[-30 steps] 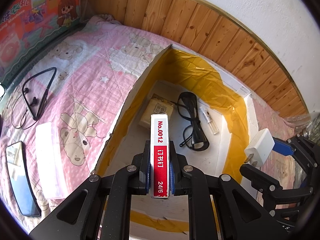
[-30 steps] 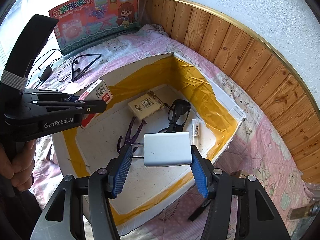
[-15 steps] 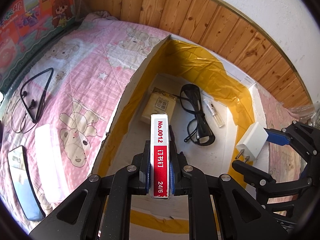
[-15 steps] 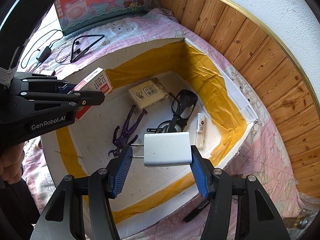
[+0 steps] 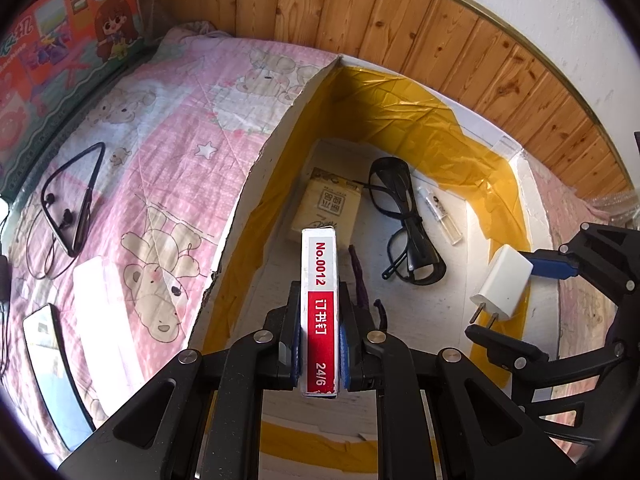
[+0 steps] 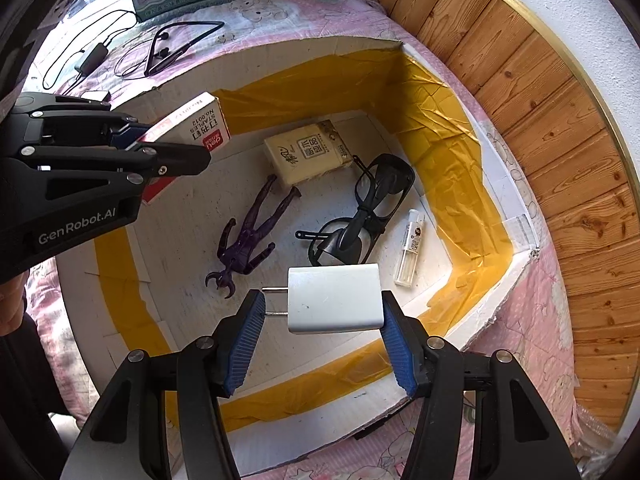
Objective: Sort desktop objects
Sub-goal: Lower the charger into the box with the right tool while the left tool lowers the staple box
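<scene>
White foam box (image 6: pixel 472 322), lined with yellow tape, lies on the pink bed cover (image 5: pixel 160 152) and already holds a tissue pack (image 6: pixel 306 152), a purple figure (image 6: pixel 248 236), black glasses (image 6: pixel 368 204) and a small vial (image 6: pixel 412 246). The right hand-held gripper (image 6: pixel 322 338), clamping a white charger (image 6: pixel 334 298) between prongs and far end, has sunk closer to the box floor than a second ago, with the view rolled. From the charger, the glasses lie at twelve o'clock and the figure at ten. The left hand-held gripper (image 5: pixel 319 350) stays clenched on a red-and-white staple box (image 5: pixel 319 312), hovering over the box's near left part. Judged from this, both items are near release; earphones (image 5: pixel 70 204) and a phone (image 5: pixel 52 368) remain outside.
</scene>
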The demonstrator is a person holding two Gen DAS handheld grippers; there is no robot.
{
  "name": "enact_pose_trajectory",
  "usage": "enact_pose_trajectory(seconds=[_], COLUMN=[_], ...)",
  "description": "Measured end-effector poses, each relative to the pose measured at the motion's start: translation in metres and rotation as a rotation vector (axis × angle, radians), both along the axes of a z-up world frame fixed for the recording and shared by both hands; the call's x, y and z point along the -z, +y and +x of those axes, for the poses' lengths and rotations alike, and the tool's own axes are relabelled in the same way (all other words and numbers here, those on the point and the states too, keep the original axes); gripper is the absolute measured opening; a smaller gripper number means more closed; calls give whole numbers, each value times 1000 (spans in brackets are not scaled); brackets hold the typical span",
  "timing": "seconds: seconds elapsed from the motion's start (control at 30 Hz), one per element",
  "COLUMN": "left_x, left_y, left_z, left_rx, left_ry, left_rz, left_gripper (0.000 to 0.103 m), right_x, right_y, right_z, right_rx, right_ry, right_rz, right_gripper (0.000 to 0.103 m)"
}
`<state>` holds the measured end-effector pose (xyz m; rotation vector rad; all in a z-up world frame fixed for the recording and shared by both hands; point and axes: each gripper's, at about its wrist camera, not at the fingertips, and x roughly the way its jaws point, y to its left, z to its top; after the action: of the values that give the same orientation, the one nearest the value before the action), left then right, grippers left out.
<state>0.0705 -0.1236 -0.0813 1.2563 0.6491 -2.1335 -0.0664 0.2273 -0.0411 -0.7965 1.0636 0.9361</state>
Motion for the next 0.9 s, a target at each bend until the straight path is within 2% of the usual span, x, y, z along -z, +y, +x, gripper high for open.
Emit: enact_pose_trajectory(seconds=[0.3, 0.6, 0.7, 0.9], left_x=[6, 10, 7, 8], left_y=[2, 8, 9, 6], left_z=[-8, -18, -19, -18], left_rx=[35, 64, 54, 34], left_ry=[-43, -84, -77, -78], left_rz=[-14, -21, -16, 12], left_gripper=[14, 14, 14, 14], right_x=[17, 35, 31, 16], right_y=[6, 10, 10, 5], right_z=[4, 7, 12, 40], right_rx=[-53, -115, -139, -90], right_ry=[13, 65, 81, 157], right_rz=[-86, -171, -198, -173], right_gripper=[59, 59, 59, 59])
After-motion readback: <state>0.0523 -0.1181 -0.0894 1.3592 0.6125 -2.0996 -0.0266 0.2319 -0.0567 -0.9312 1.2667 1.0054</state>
